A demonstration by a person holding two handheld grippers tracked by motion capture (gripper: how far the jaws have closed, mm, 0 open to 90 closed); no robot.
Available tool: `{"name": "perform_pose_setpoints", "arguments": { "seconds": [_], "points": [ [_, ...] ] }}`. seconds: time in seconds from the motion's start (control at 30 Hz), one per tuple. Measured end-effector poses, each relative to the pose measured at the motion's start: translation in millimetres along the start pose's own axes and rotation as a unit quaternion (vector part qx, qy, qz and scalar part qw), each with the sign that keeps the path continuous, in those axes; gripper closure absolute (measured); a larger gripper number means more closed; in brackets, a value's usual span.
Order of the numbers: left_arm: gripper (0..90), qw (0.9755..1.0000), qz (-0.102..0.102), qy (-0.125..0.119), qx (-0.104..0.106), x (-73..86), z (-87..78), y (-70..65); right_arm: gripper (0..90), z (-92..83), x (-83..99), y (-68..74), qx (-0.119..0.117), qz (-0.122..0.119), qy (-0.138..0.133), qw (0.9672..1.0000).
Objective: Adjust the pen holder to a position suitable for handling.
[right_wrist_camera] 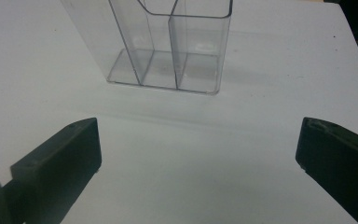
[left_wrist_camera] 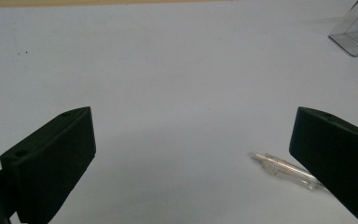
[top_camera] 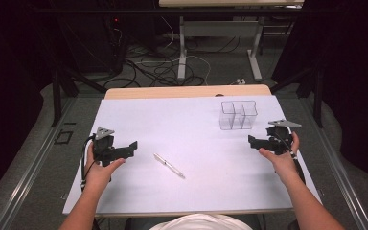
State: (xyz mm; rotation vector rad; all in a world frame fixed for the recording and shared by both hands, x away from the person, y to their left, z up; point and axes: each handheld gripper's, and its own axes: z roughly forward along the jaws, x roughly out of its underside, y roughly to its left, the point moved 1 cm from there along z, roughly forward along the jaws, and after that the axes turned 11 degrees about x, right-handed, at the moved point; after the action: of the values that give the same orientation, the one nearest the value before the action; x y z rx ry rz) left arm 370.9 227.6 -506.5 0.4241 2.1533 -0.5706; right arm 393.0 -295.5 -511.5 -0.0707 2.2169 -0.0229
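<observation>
Left gripper [top_camera: 133,145] jaws spread, empty, nearer the pen [top_camera: 169,166] (lying flat mid-table), which sits at its four o'clock, long axis ten-to-four. Right gripper [top_camera: 252,140] also spread, empty; clear organizer [top_camera: 238,115] at its eleven o'clock.

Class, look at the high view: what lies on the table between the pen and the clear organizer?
Nothing: between the pen and the clear organizer the high view shows bare white table.

Dark room, grey floor

Cables [top_camera: 153,67] sprawl at 12 o'clock beneath a white-legged desk [top_camera: 230,4] (its top barely visible); black curtains [top_camera: 9,57] flank both sides.
</observation>
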Motion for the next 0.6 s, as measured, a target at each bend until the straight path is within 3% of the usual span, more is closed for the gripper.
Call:
{"name": "perform_pose_setpoints", "arguments": {
  "seconds": [0.23,0.6],
  "points": [
    [0.4,1.0,0.0,-0.004,0.002,0.3,0.5,-0.5,1.0,1.7,-5.1,0.0,0.004,-0.004,-0.005,1.0],
    [0.3,1.0,-0.005,0.0,0.0,1.7,-1.2,0.0,2.2,4.3,-32.2,-1.7,0.004,0.008,-0.001,1.0]
  ]
}}
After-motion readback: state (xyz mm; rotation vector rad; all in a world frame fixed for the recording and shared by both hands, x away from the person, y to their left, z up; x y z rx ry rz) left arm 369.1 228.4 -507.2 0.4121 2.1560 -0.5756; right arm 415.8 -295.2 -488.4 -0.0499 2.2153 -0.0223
